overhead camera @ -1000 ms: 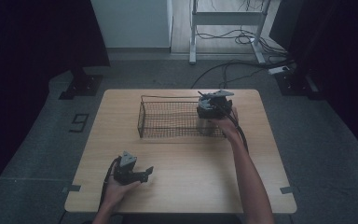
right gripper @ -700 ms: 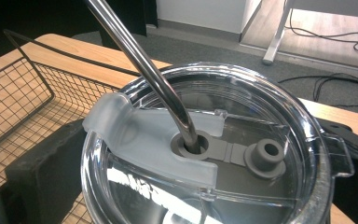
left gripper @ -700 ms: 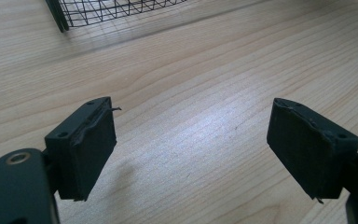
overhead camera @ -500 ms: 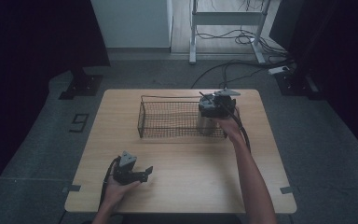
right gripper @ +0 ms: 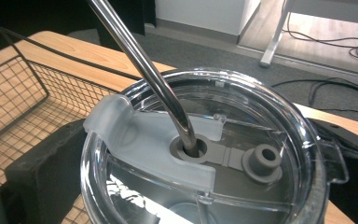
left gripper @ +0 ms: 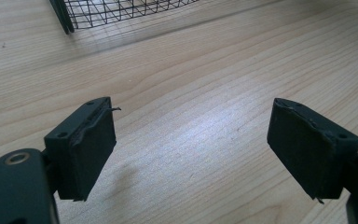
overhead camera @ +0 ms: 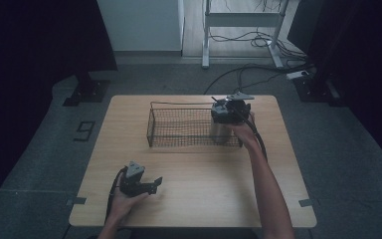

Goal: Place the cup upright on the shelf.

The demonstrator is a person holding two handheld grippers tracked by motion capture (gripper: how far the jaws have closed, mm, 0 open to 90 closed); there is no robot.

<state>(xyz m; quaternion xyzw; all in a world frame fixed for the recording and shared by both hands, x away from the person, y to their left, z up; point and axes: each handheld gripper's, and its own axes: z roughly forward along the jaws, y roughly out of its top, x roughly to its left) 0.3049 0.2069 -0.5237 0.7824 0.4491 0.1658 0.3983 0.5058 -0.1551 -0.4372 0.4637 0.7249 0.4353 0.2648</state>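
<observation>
Pale wood grain runs across the counter [overhead camera: 204,184], which stands on a grey floor with dark curtains to either side.

From where I sit, my right tongs [overhead camera: 227,113] are at the right end of the wire basket [overhead camera: 179,127], closed around a tumbler [right gripper: 205,158]. In the right gripper view the black jaws press against the tumbler's sides just under its clear lid [right gripper: 261,121], one at the lower left and one at the right edge. A metal straw [right gripper: 144,65] comes up through the grey hole in the lid's middle and leans away toward the top left. A frosted tab [right gripper: 144,140] lies across the lid beside that hole, and a second grey plug sits just to the right of it. Through the lid I can see the shiny inside of the cup. From the high view I cannot tell whether the tumbler rests on the basket floor or is lifted off it.

My left tongs [overhead camera: 149,186] are low near the front left of the counter, well apart from the basket. In the left gripper view [left gripper: 191,154] the jaws stand wide apart with bare wood between them, gripping nothing. A corner of the basket's mesh shows at the top of that view.

Beyond the counter, cables trail across the floor under a white desk frame [overhead camera: 243,20].
</observation>
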